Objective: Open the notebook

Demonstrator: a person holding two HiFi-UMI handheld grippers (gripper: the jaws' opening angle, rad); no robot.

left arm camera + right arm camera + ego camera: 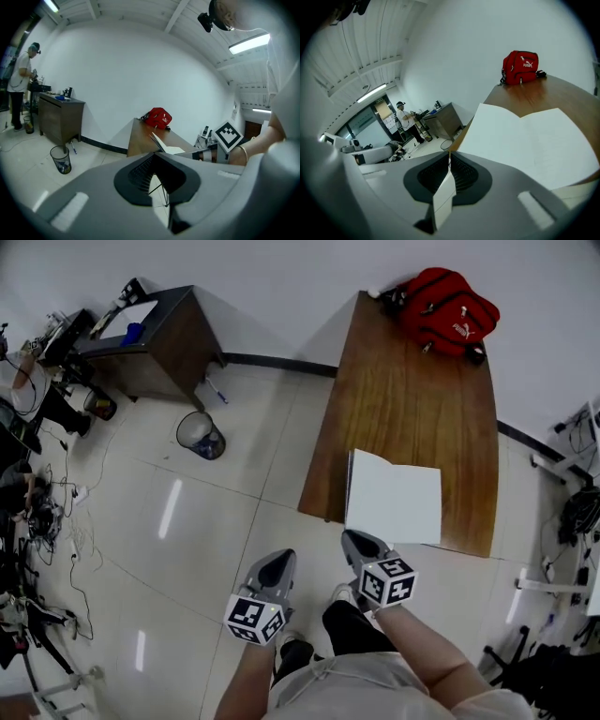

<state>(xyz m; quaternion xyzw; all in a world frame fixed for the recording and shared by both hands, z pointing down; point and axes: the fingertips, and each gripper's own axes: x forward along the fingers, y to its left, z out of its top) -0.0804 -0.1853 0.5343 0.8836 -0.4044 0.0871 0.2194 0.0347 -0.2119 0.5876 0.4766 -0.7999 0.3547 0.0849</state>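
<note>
We see bin (pixel 200 435) with some trash inside. Notebook (pixel 394 498) open on table (pixel 412 399). Our right gripper (pixel 353 538) pinches page (pixel 444 194); left gripper (pixel 278 563) jaws together, empty.

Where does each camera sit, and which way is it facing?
Head view: on the person's head, looking steeply down at table, notebook, left gripper and right gripper; forearms and legs show.
Left gripper view: on the left gripper, facing along the table toward the red backpack; right forearm shows.
Right gripper view: on the right gripper, low over the notebook, paper between its jaws; no limb shows.
Shared: all show notebook and backpack.
</note>
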